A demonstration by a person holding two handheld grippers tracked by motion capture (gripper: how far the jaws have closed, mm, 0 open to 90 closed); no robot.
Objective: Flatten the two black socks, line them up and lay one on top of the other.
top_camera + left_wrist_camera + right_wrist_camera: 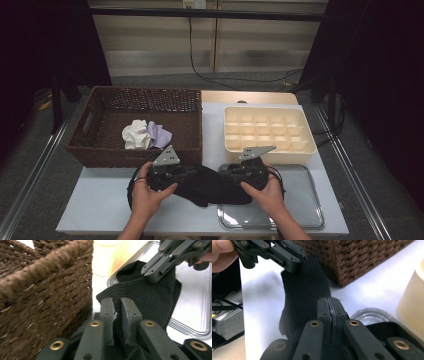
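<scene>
Table [100, 200] held a wicker basket [100, 145] at ten o'clock and a cream divider box [270, 129] at one. I had my left gripper [184, 172] and right gripper [225, 176] both pinching a black sock [207, 187] over the metal tray [300, 200]'s left rim, folding unfinished; white and lilac socks [145, 134] waited in the basket.

The high view looks down from afar; both gripper views, close and low, share the black sock [210, 186] and basket [100, 150].

one black sock [207, 186], one wicker basket [100, 150], one compartment tray [300, 147], one metal tray [305, 200], two cloths [145, 135]
</scene>
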